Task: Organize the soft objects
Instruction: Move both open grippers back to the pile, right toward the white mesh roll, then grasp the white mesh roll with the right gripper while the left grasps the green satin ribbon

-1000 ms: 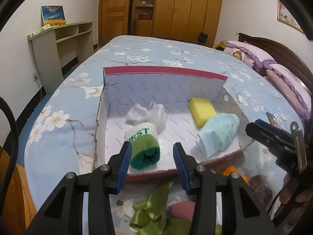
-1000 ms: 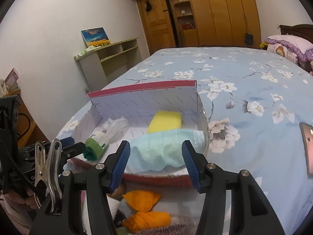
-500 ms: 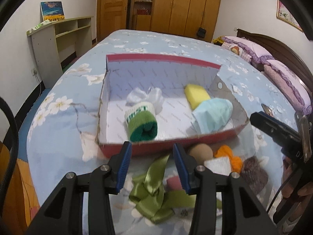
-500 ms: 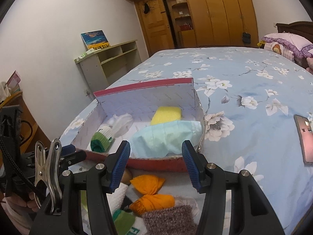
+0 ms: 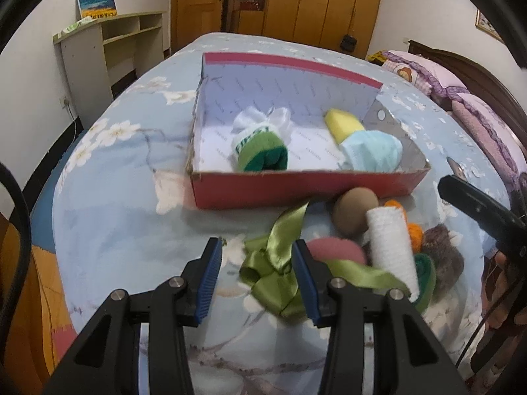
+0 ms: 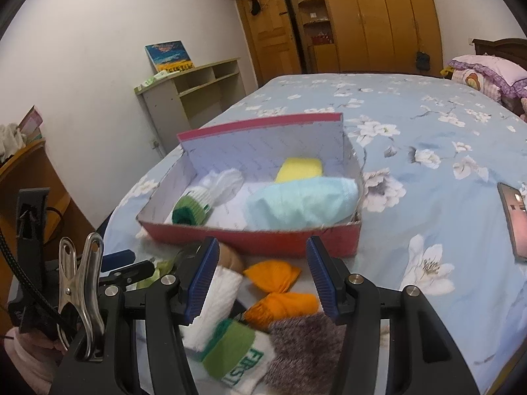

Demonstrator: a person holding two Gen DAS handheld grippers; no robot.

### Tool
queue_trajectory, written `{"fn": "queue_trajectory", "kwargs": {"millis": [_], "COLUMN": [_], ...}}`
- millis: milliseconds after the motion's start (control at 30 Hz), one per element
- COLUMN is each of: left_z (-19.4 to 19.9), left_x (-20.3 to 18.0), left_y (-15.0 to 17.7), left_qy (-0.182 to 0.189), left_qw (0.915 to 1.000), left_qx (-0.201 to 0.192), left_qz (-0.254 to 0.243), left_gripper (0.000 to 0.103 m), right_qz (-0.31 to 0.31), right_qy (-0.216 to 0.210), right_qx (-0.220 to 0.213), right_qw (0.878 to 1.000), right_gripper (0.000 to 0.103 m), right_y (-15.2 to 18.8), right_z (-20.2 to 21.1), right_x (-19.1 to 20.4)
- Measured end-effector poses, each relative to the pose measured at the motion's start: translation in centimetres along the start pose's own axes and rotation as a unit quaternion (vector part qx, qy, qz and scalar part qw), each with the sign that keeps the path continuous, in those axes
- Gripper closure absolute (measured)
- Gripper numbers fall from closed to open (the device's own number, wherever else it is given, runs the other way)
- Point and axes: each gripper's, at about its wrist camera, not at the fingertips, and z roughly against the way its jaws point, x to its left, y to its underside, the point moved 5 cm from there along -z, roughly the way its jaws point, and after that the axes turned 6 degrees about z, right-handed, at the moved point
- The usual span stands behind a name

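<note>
Left hand-held gripper [image 5: 260,278] hangs over the green ribbon [image 5: 275,263], jaws spread wide, nothing betw. them. Right hand-held gripper [image 6: 263,279] also spread wide and empty, above the loose pile at the near edge of the bed [image 6: 428,138].

Room to move: open floral bedspread to the right of the box and beyond its far wall; a phone [image 6: 513,220] lies well apart on the right. Near side is tight, w/ the pile crowding up close to the box's front wall.

Red box [image 5: 296,191], white inside, tall back flap up. In it: rolled white sock w/ green cuff [image 5: 260,151] at left, a yellow sponge [image 5: 342,125] toward the back right, and a pale blue sock roll [image 5: 372,151] front right, touching the sponge.

Outside, by the front wall: brown ball [image 5: 354,210], white roll [image 5: 390,247], orange bundle [image 6: 276,286], pink pad [image 5: 336,251], grey-brown knit piece [image 6: 306,345], plus another white-and-green sock [image 6: 240,355].

Writing: "FIRST" in green on that sock's cuff; the boxed sock shows similar lettering, blurred.
</note>
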Motion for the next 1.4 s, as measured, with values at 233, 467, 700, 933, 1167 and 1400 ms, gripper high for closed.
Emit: {"fn": "queue_trajectory", "kwargs": {"millis": [233, 467, 700, 933, 1167, 1400], "left_z": [-1.2, -1.8, -2.8, -2.6, -2.5, -1.9], "left_x": [0.5, 0.5, 0.1, -0.6, -0.9, -1.0], "left_y": [1.2, 1.6, 2.0, 2.4, 2.2, 1.8], "left_qy": [-0.005, 0.001, -0.008, 0.001, 0.013, 0.027], "left_qw": [0.9996, 0.9995, 0.9996, 1.0000, 0.9999, 0.9996], "left_qx": [0.024, 0.026, 0.024, 0.005, 0.000, -0.006], "left_qz": [0.011, 0.016, 0.008, -0.006, -0.005, -0.002], "left_gripper": [0.057, 0.057, 0.056, 0.056, 0.072, 0.085], "right_qz": [0.012, 0.021, 0.025, 0.036, 0.033, 0.037], "right_qy": [-0.010, -0.023, -0.037, -0.056, -0.063, -0.053], "right_qx": [0.020, 0.042, 0.066, 0.073, 0.057, 0.039], "right_qw": [1.000, 0.999, 0.997, 0.995, 0.996, 0.997], "right_gripper": [0.047, 0.047, 0.047, 0.047, 0.065, 0.073], "right_y": [1.3, 2.4, 3.6, 4.4, 4.5, 4.3], "right_z": [-0.6, -1.7, -3.1, -3.9, -3.5, -3.0], "right_x": [1.4, 2.4, 3.0, 4.0, 4.1, 4.3]}}
